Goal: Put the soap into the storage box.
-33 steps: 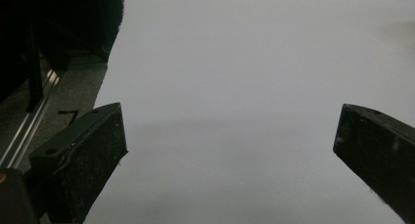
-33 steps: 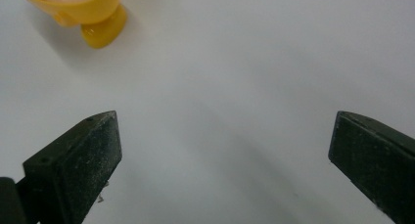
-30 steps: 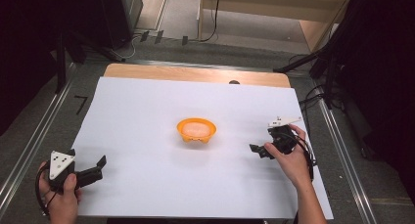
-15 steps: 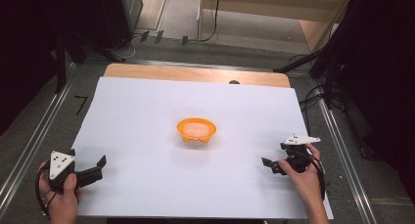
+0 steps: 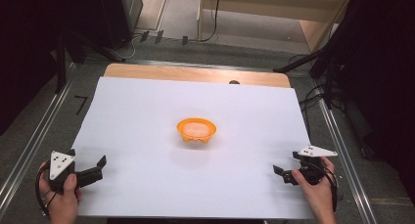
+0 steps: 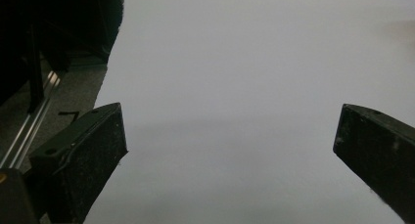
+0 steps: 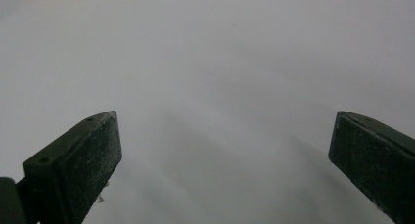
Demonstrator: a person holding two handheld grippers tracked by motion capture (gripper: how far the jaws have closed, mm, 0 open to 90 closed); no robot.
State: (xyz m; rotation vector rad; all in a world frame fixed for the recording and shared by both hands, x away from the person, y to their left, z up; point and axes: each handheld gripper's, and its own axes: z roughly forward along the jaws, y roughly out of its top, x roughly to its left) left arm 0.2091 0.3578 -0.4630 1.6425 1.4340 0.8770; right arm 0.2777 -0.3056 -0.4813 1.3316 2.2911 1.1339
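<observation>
An orange bowl [image 5: 196, 130] with something pale pink inside sits at the middle of the white sheet [image 5: 147, 111] that covers the table. My left gripper [image 5: 98, 168] rests near the sheet's front left corner, open, with nothing between its jaws. My right gripper [image 5: 283, 174] is low over the front right corner, also open and empty. In the left gripper view the two black fingers [image 6: 78, 155] stand wide apart over bare white sheet [image 6: 235, 87]. The right gripper view has its fingers [image 7: 73, 160] spread just as wide over the sheet [image 7: 220, 77].
A strip of bare wooden tabletop [image 5: 195, 75] shows beyond the sheet's far edge. Metal rails [image 5: 29, 145] run along both sides of the table. Dark stands and cables [image 5: 318, 62] crowd the floor at the back and right.
My right gripper has drawn back from beside the bowl's right toward the front right corner of the sheet. The left gripper has not moved.
</observation>
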